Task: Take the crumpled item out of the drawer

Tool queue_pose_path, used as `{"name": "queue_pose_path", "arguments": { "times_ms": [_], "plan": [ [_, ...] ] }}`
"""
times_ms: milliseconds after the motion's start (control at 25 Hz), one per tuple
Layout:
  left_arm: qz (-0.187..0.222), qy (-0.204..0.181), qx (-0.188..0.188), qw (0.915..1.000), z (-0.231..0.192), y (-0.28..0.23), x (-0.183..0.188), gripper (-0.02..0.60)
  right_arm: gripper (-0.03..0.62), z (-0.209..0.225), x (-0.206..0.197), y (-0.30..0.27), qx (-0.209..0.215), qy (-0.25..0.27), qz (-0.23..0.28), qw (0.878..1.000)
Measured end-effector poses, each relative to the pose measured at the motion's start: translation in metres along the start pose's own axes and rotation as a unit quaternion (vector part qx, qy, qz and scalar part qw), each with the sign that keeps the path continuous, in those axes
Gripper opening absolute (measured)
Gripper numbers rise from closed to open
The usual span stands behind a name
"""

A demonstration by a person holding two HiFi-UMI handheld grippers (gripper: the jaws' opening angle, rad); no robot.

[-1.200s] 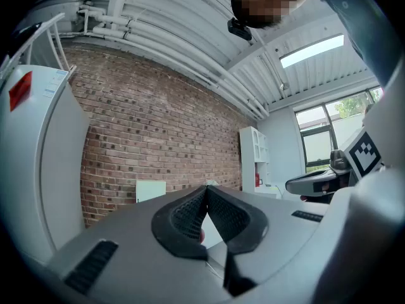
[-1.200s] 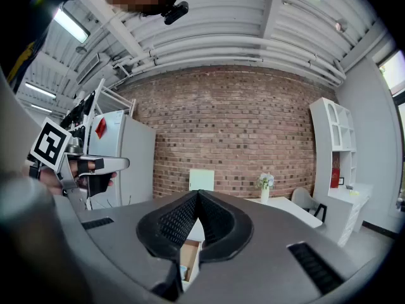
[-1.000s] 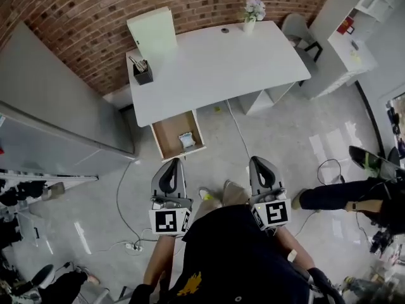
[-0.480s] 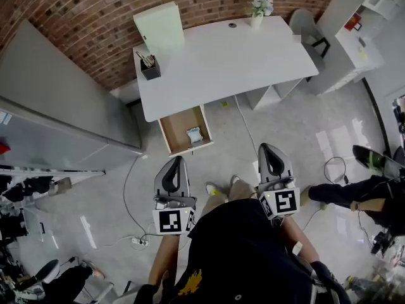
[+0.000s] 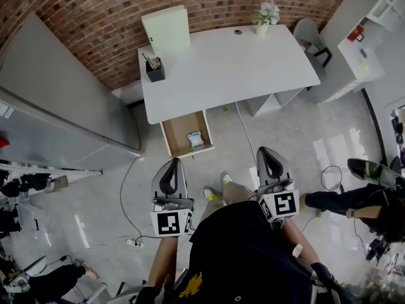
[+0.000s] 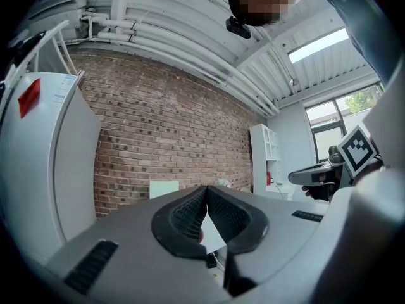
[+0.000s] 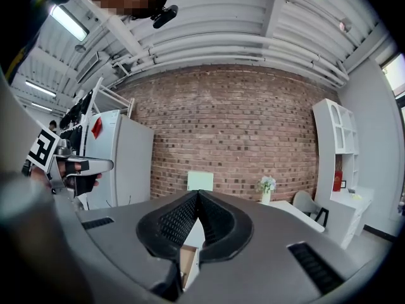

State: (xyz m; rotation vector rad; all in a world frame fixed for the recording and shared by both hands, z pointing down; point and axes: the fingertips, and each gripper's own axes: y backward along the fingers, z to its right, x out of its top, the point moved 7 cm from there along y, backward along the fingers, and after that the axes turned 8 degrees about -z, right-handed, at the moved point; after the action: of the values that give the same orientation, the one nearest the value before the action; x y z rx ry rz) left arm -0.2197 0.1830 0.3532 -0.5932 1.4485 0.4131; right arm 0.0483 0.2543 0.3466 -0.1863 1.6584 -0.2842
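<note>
In the head view a small pale crumpled item (image 5: pixel 195 139) lies in the open wooden drawer (image 5: pixel 185 133), which juts out under the front left of the white desk (image 5: pixel 228 68). My left gripper (image 5: pixel 171 164) and right gripper (image 5: pixel 266 156) hang side by side above the floor, well short of the drawer. Both point toward the desk with jaws shut and nothing between them. In the left gripper view the left gripper (image 6: pixel 206 189) has its tips touching. The right gripper (image 7: pixel 198 194) is closed the same way in its own view, with a sliver of the drawer (image 7: pixel 188 263) below it.
On the desk stand a black pen holder (image 5: pixel 155 69), a pale green box (image 5: pixel 166 30) and a flower vase (image 5: pixel 266 18). A grey cabinet (image 5: pixel 57 100) stands left of the desk, a white chair (image 5: pixel 310 35) and white shelves (image 5: pixel 364 30) to the right. Cables (image 5: pixel 123 189) cross the floor.
The view has shifted: the desk and drawer now sit a little further right in the picture. Both grippers stay shut at much the same spot.
</note>
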Motion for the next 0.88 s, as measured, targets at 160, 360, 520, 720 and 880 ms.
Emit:
{"name": "queue_pose_path", "arguments": {
  "times_ms": [160, 360, 520, 720, 880],
  "plan": [
    [-0.009, 0.001, 0.005, 0.9999, -0.004, -0.006, -0.003, 0.018, 0.028, 0.002, -0.002, -0.009, 0.006, -0.001, -0.009, 1.000],
    [-0.020, -0.001, 0.017, 0.9997, -0.013, -0.020, -0.003, 0.018, 0.028, 0.010, -0.003, -0.034, 0.014, -0.014, -0.016, 1.000],
    [-0.029, -0.011, 0.028, 0.9991, -0.020, -0.043, -0.002, 0.018, 0.028, 0.020, 0.001, -0.066, 0.027, -0.015, -0.006, 0.999],
    [-0.030, 0.002, 0.043, 0.9986, -0.023, -0.088, 0.013, 0.018, 0.028, 0.046, 0.016, -0.116, 0.043, -0.022, 0.009, 0.999],
    [-0.035, -0.010, 0.051, 0.9980, -0.020, -0.133, 0.024, 0.020, 0.028, 0.077, 0.029, -0.157, 0.058, -0.025, 0.023, 0.998]
  ]
}}
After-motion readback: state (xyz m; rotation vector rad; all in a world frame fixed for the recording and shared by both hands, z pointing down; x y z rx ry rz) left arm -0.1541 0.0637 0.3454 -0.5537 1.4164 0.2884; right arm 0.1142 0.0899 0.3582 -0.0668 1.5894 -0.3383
